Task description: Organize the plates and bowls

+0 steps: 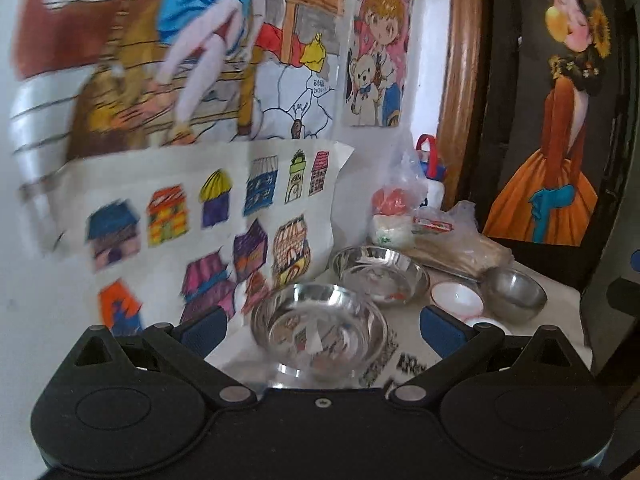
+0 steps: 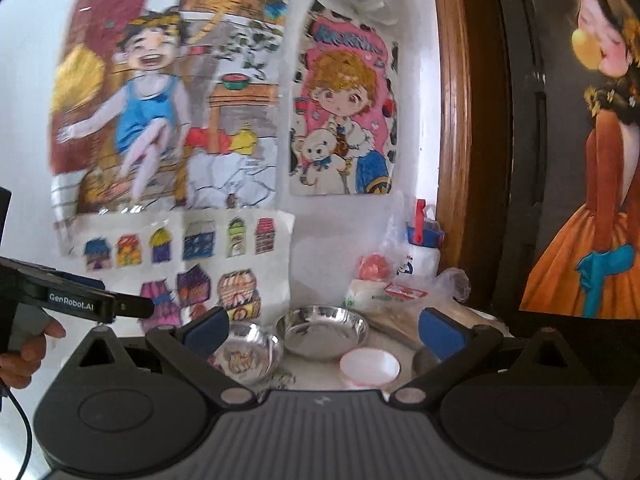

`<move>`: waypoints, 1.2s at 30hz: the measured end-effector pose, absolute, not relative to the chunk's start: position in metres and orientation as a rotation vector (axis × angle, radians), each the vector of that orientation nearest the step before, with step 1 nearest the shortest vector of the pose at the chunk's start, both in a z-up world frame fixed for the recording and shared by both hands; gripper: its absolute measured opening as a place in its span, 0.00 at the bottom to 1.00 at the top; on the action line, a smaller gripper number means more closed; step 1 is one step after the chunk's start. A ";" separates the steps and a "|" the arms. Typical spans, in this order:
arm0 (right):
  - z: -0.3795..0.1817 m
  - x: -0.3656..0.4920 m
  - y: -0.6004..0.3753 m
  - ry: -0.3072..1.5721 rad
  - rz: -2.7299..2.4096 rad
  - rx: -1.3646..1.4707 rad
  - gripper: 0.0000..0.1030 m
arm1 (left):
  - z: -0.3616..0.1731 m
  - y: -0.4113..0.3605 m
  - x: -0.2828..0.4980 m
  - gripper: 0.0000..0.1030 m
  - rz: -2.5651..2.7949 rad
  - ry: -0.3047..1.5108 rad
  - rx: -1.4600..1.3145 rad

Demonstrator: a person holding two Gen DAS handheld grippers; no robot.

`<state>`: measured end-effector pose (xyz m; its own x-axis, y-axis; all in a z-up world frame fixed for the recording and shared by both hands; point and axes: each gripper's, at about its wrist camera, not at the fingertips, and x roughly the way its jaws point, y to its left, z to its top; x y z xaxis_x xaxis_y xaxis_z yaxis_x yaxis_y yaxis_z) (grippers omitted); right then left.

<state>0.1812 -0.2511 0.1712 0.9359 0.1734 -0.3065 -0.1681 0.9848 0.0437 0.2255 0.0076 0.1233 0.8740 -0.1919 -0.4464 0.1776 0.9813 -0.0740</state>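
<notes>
A white table holds two shallow steel dishes, the near one [image 1: 320, 332] [image 2: 248, 356] and the far one [image 1: 380, 274] [image 2: 322, 330]. To their right are a small white bowl [image 1: 456, 298] [image 2: 370, 366] and a rounded steel bowl [image 1: 514, 288], which the right finger mostly hides in the right wrist view. My left gripper [image 1: 324, 332] is open above the near dish, holding nothing. My right gripper [image 2: 324, 334] is open, raised in front of the far dish and empty. The left gripper [image 2: 132, 306] also shows from the side, held by a hand [image 2: 28, 356].
Plastic bags of food [image 1: 394, 216] and a white bottle with a red-and-blue cap [image 1: 432, 168] stand behind the dishes against the wall. Children's drawings [image 1: 200, 220] cover the wall. A dark framed painting [image 1: 560, 140] leans at the right, past the table's edge.
</notes>
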 end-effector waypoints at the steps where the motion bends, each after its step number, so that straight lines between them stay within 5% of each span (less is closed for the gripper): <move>1: 0.174 0.193 -0.255 0.325 0.180 0.025 1.00 | 0.128 0.004 0.239 0.99 -0.199 0.482 -0.030; 13: 0.133 0.348 -0.311 0.594 0.185 0.118 1.00 | 0.115 -0.039 0.391 0.99 -0.263 0.691 -0.062; 24: 0.062 0.437 -0.331 0.655 0.270 0.081 0.99 | 0.070 -0.072 0.472 0.99 -0.255 0.793 -0.076; 36: 0.020 0.487 -0.290 0.778 0.288 -0.062 0.72 | 0.035 -0.081 0.503 0.93 -0.240 0.869 -0.112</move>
<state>0.4874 -0.2900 0.0203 0.6751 0.2331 -0.7000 -0.2787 0.9590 0.0505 0.5029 -0.0811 0.0352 0.6209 -0.2542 -0.7415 0.1631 0.9672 -0.1950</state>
